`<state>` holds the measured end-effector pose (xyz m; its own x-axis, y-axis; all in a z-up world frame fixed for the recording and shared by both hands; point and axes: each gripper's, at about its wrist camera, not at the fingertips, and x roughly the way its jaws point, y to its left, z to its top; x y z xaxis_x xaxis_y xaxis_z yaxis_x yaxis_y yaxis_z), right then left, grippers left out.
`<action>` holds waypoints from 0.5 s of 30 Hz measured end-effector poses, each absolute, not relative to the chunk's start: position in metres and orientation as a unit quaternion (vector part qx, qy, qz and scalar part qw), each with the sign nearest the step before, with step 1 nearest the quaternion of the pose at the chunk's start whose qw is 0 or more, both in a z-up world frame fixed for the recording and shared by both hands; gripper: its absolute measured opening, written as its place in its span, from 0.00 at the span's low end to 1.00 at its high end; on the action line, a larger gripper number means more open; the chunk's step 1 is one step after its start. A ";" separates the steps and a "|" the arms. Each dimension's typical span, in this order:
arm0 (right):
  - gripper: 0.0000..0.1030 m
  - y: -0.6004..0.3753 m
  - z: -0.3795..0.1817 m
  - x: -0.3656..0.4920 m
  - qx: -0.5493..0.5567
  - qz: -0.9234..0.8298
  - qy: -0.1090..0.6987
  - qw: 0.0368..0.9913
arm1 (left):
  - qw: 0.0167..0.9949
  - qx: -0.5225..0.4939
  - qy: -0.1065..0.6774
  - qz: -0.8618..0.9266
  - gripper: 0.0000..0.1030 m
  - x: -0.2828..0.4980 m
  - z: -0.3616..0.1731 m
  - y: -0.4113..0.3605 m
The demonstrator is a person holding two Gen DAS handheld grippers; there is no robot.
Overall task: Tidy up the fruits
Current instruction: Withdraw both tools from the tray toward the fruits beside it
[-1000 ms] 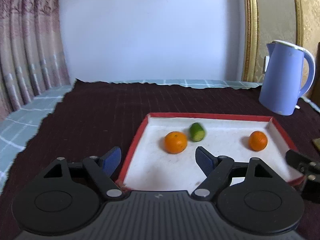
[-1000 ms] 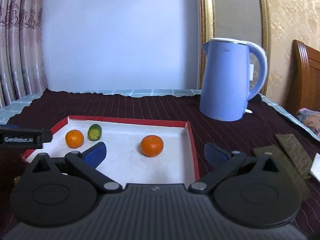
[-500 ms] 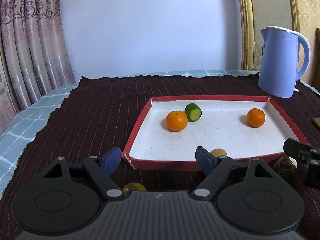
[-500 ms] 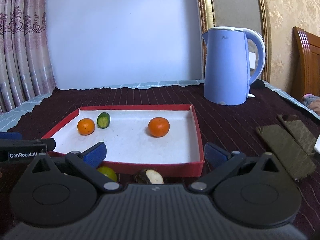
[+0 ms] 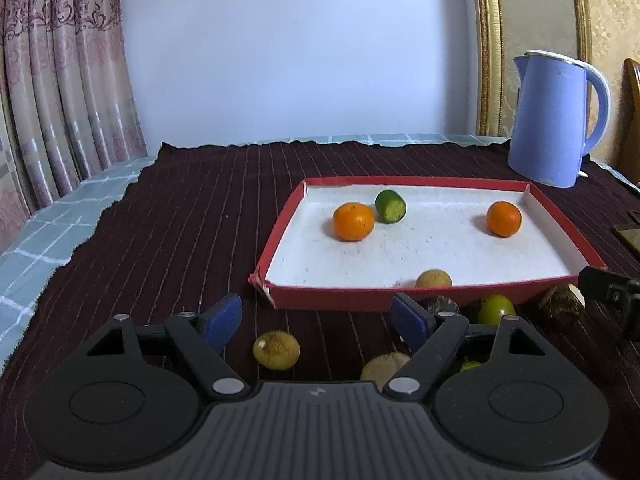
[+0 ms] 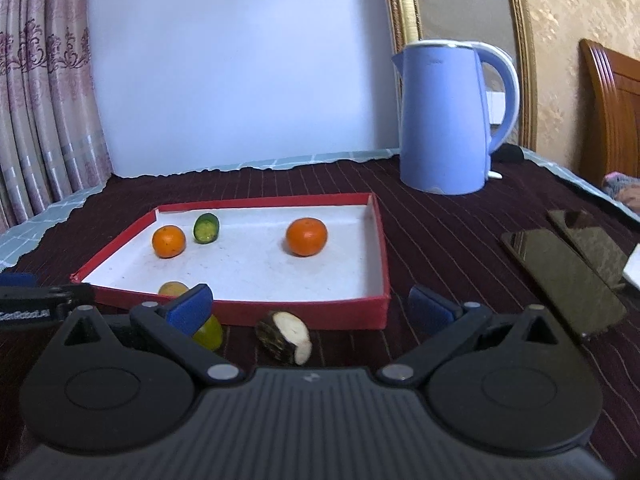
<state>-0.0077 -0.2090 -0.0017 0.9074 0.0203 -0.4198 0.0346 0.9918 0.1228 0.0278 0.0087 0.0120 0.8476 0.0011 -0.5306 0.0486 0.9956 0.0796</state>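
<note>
A red tray (image 5: 276, 249) with a white floor holds two oranges (image 5: 353, 221) (image 5: 503, 219), a green lime (image 5: 390, 206) and a yellowish fruit (image 5: 433, 279) by its front wall. On the cloth before the tray lie a yellow-brown fruit (image 5: 276, 350), a fuzzy brown one (image 5: 384, 364), a green fruit (image 5: 496, 309) and a dark piece with a white cut face (image 6: 284, 338). My left gripper (image 5: 316, 320) is open just behind the yellow-brown fruit, holding nothing. My right gripper (image 6: 310, 312) is open behind the dark cut piece, also holding nothing.
A blue kettle (image 6: 452, 120) stands beyond the tray's far right corner. Two dark phones (image 6: 560, 272) lie on the cloth to the right. The dark striped cloth (image 5: 180, 220) ends at a ragged left edge, with curtains (image 5: 60, 80) beyond it.
Both grippers have drawn back from over the tray and sunk a little. The loose fruits in front of the tray have come into view between and below the fingers.
</note>
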 end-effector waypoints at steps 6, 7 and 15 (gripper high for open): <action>1.00 -0.201 -0.007 -0.015 0.025 0.022 0.218 0.975 | 0.961 0.045 0.271 -0.017 0.79 0.012 0.003 0.020; 1.00 -0.197 -0.009 -0.015 0.013 0.025 0.220 0.975 | 0.962 0.044 0.270 -0.021 0.79 0.009 0.002 0.021; 1.00 -0.188 -0.013 -0.016 -0.016 0.024 0.223 0.974 | 0.961 0.041 0.266 -0.064 0.79 -0.007 -0.006 0.025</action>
